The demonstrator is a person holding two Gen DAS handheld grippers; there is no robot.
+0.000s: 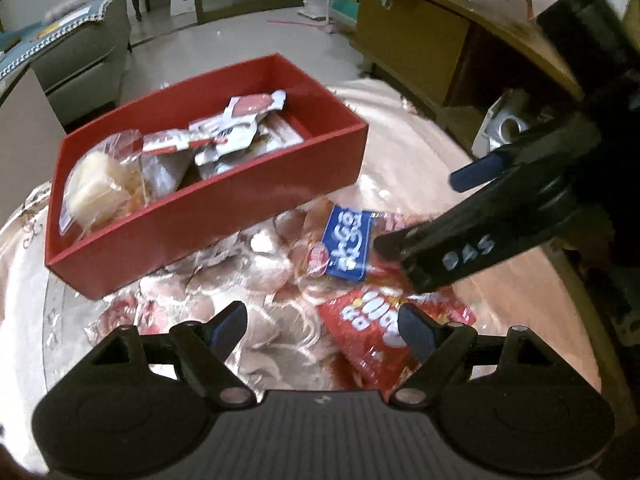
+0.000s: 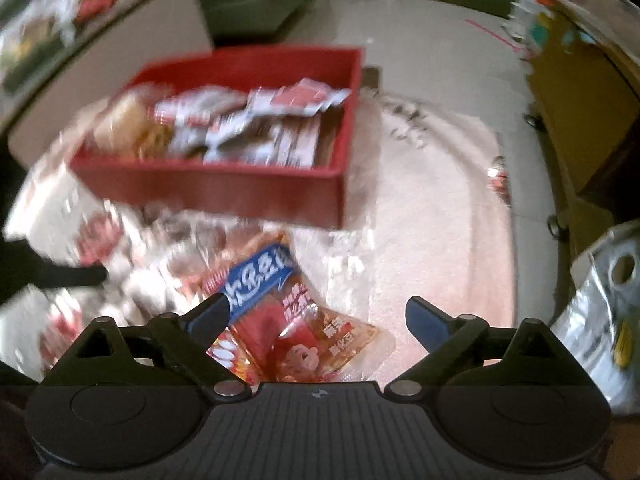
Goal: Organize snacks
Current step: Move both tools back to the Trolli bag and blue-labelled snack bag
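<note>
Two grippers hang wide open and empty; the right gripper (image 2: 318,316) straddles the blue-labelled snack packet (image 2: 280,304) below, red box (image 2: 224,196) beyond; the left gripper (image 1: 320,330) crowds close; slippery overlapping wrappers could slide or lift together.

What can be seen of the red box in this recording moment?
The red box is a rectangular open-topped tray with plain matte walls, cardboard by the look, red inside too. It sits level on the pale patterned table cover, beyond the loose snack packets. It is already partly filled: a clear-wrapped pale pastry at one end and a heap of red-and-white sachets across the rest. Neither claw touches it.
</note>
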